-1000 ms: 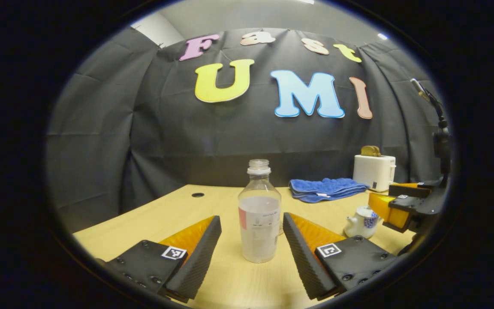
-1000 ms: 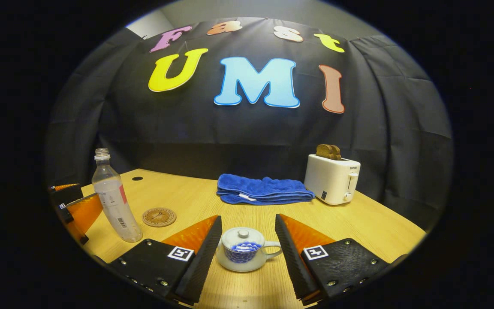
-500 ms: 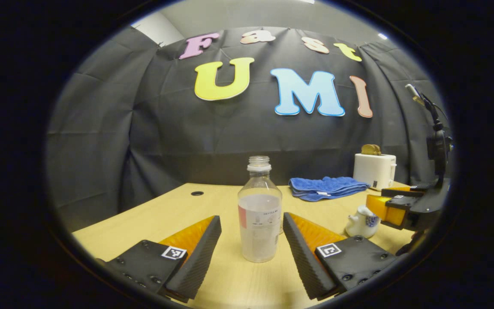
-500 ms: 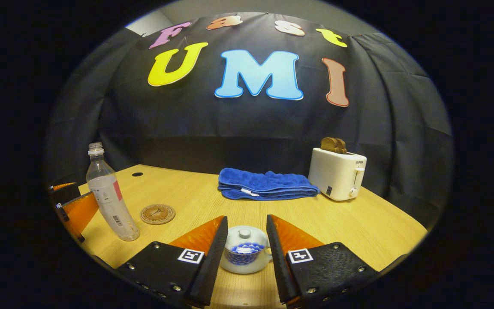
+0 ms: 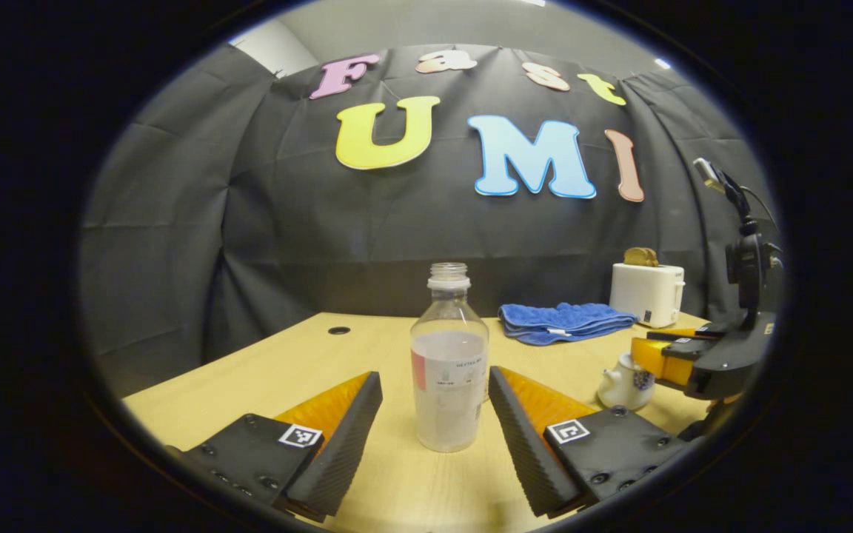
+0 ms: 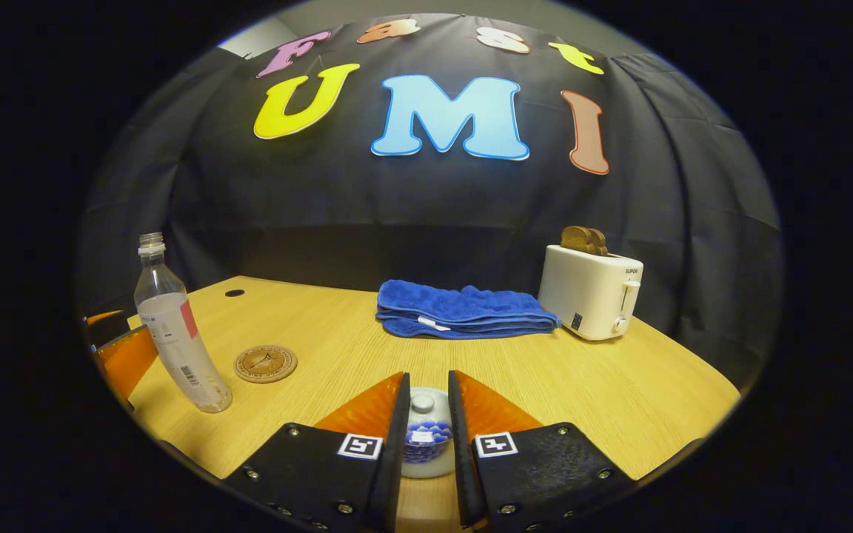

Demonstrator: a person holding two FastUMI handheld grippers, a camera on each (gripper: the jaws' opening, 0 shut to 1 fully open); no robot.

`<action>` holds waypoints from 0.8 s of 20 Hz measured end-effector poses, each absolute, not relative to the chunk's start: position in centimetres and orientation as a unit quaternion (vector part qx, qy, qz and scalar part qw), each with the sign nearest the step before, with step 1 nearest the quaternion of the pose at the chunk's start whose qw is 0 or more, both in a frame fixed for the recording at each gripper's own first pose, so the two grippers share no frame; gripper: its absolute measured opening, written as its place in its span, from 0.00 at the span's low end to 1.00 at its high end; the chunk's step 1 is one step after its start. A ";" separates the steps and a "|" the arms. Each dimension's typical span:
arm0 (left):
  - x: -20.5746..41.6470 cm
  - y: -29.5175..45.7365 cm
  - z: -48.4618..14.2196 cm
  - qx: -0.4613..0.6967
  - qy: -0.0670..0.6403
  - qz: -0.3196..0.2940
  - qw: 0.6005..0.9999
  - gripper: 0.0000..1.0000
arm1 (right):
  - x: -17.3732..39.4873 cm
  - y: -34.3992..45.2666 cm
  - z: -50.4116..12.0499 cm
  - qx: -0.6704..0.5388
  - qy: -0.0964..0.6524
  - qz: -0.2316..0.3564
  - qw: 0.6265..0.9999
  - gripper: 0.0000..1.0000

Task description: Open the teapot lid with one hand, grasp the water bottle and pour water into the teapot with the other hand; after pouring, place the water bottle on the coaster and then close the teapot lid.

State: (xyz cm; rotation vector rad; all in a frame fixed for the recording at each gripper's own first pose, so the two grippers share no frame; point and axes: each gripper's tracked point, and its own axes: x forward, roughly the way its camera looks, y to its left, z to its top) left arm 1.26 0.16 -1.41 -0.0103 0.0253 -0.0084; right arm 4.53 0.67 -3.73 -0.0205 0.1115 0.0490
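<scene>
The table [image 6: 582, 385] spans the lower frame of the right gripper view. Lower centre in the left gripper view, the left gripper [image 5: 434, 437] gapes wide around the upright water bottle [image 5: 449, 370], untouched. The right gripper [image 6: 424, 437] has narrowed around the teapot lid [image 6: 422, 405]; contact unclear. The coaster [image 6: 265, 363] lies lower left.

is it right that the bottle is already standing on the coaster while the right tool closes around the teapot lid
Not quite. The bottle stands on the bare table beside the coaster, as the right gripper view shows. The right tool is indeed closing around the teapot lid.
</scene>
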 end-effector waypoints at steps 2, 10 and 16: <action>1.3 0.2 -1.5 -0.006 0.013 -0.004 1.000 1.00 | 4.3 0.7 -3.5 -0.018 0.052 0.024 0.998 0.27; 1.4 0.3 -1.8 -0.006 0.017 -0.002 1.000 1.00 | 4.2 0.7 -3.6 -0.029 0.053 0.020 0.998 0.27; 1.2 0.3 -1.5 -0.004 0.013 -0.003 1.000 1.00 | 4.3 0.8 -3.4 -0.015 0.051 0.020 0.998 0.03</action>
